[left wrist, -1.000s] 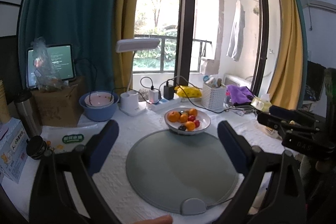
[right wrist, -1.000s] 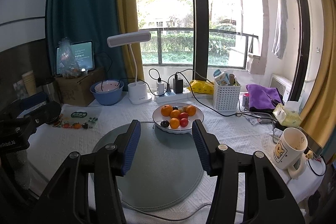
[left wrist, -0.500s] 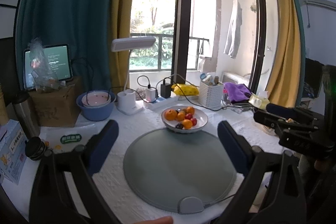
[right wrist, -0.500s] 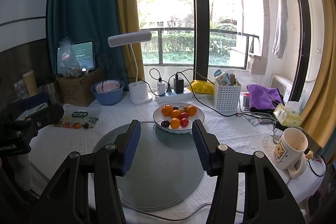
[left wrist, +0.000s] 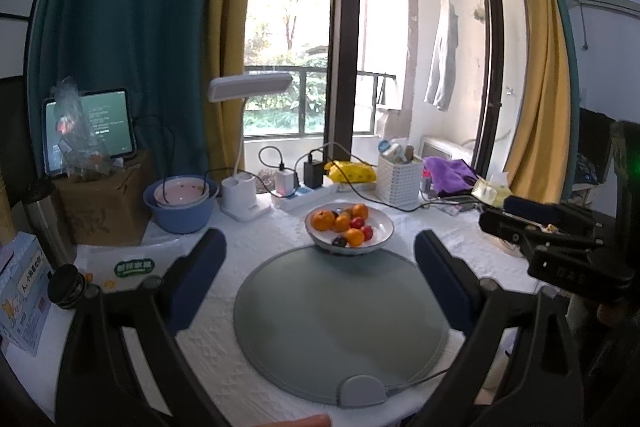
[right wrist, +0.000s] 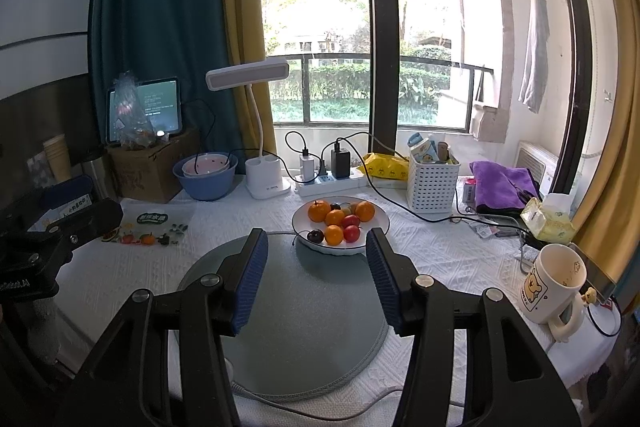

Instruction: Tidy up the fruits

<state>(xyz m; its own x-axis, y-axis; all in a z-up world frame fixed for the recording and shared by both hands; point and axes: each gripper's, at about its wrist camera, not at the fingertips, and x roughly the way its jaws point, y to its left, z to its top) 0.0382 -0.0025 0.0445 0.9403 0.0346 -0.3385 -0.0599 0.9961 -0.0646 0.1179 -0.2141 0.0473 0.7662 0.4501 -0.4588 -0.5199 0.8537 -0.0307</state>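
Note:
A white plate (left wrist: 382,227) (right wrist: 376,225) of fruits stands at the far edge of a round grey mat (left wrist: 340,323) (right wrist: 304,311). It holds several oranges (right wrist: 334,234), red fruits (right wrist: 352,233) and a dark plum (right wrist: 315,236). My left gripper (left wrist: 320,283) is open and empty, held above the mat's near side. My right gripper (right wrist: 316,279) is open and empty, just short of the plate. Each gripper shows at the edge of the other's view.
Behind the plate are a power strip (right wrist: 332,181), a white desk lamp (right wrist: 266,183), a blue bowl (right wrist: 206,179), a cardboard box with a tablet (right wrist: 150,167) and a white basket (right wrist: 432,179). A mug (right wrist: 554,283) stands at right. A fruit sticker sheet (right wrist: 154,227) lies at left.
The left view has drifted slightly, with the plate shifting left and then back. The right gripper has hardly moved. Both grippers stay open.

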